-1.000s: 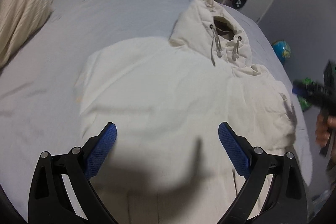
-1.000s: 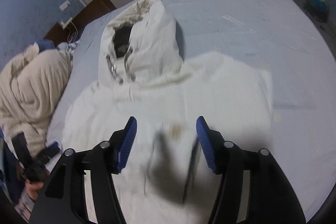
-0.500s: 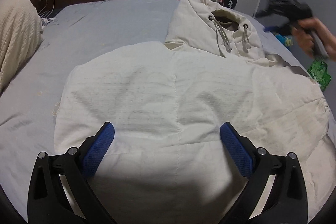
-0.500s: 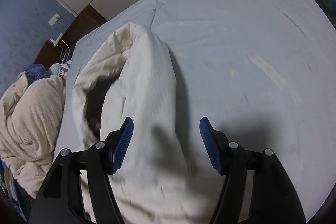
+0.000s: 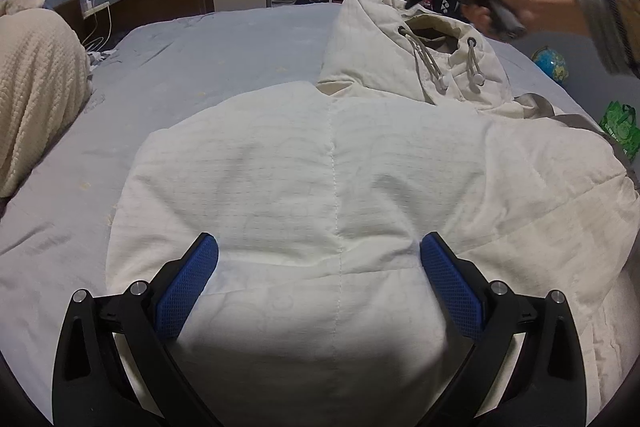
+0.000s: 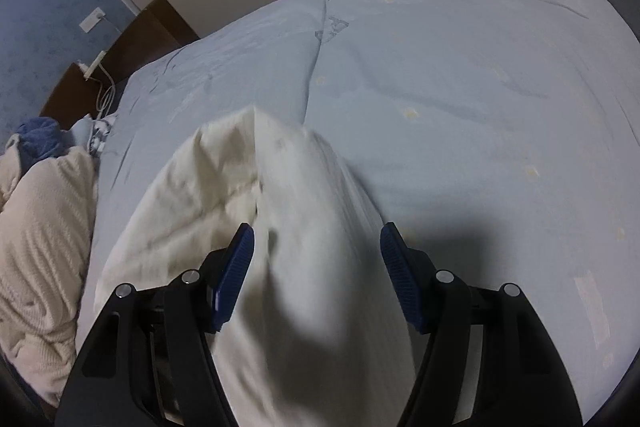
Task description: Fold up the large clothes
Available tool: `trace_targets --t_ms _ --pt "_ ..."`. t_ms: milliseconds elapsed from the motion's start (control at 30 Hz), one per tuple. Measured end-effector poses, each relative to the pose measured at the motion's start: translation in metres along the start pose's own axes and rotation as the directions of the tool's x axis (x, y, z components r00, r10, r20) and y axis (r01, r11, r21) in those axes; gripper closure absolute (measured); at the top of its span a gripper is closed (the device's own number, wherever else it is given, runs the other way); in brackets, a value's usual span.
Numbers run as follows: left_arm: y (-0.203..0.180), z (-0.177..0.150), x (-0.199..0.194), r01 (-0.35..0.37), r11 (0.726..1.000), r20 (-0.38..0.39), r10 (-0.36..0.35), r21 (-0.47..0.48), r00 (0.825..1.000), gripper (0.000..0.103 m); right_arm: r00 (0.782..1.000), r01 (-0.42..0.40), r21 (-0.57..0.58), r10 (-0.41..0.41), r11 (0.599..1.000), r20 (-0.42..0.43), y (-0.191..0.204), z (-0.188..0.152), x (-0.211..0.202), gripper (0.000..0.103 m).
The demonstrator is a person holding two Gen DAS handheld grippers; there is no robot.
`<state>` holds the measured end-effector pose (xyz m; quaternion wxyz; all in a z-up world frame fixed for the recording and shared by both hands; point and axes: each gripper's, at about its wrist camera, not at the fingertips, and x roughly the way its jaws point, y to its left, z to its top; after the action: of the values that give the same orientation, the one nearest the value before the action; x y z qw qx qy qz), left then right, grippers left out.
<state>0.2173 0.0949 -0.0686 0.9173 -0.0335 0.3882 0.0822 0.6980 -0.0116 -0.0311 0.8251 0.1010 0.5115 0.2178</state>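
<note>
jacket (image 5: 332, 179) flat on bed (image 5: 224, 39), hood (image 6: 288, 187) at 12 | left gripper (image 5: 319, 267) gaping over hem | right gripper (image 6: 316, 259) agape astride hood, no pinch | risk: shallow bite, hood slips

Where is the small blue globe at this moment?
In the left wrist view, the small blue globe sits at the right, beyond the bed edge, above a green bag.
</note>
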Motion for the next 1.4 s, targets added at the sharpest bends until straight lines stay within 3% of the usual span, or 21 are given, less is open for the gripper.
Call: trace_targets --t_ms 100,167,267,467,667,967,1167,1400 --pt "-0.001 0.0 0.0 -0.005 1.0 0.002 0.005 0.002 1.0 0.006 0.999 0.043 -0.013 -0.043 0.999 -0.01 0.008 0.012 0.014 0.043" --pt "-0.002 -0.001 0.0 -0.012 1.0 0.004 0.012 0.006 1.0 0.006 0.998 0.064 -0.023 -0.065 0.998 -0.018 0.011 0.015 0.019 0.08" --pt "-0.002 -0.001 0.001 -0.016 1.0 0.002 0.016 0.008 1.0 0.006 0.997 0.071 -0.076 -0.072 0.995 0.0 0.021 0.013 0.011 0.092" --pt "-0.002 0.0 0.003 -0.012 1.0 -0.003 0.012 0.003 1.0 0.006 0.996 0.028 -0.108 -0.018 0.994 0.091 0.044 -0.009 -0.049 0.096" --pt "-0.002 0.002 0.003 -0.007 1.0 -0.009 0.007 -0.003 1.0 0.005 0.983 0.0 -0.191 0.036 0.982 0.182 0.079 -0.049 -0.138 0.098" --pt "0.007 -0.002 -0.031 0.012 0.998 -0.018 -0.013 -0.07 1.0 0.007 0.96 0.008 -0.281 0.071 0.96 0.27 0.097 -0.168 -0.257 0.099" --pt "0.012 -0.019 -0.072 0.013 0.995 -0.049 -0.018 -0.1 0.999 0.007 0.953 0.004 -0.296 0.086 0.955 0.291 0.095 -0.253 -0.286 0.1" --pt "0.014 -0.03 -0.103 0.013 0.992 -0.076 -0.023 -0.123 0.997 0.007 0.949 0.001 -0.31 0.097 0.951 0.301 0.094 -0.334 -0.29 0.1"
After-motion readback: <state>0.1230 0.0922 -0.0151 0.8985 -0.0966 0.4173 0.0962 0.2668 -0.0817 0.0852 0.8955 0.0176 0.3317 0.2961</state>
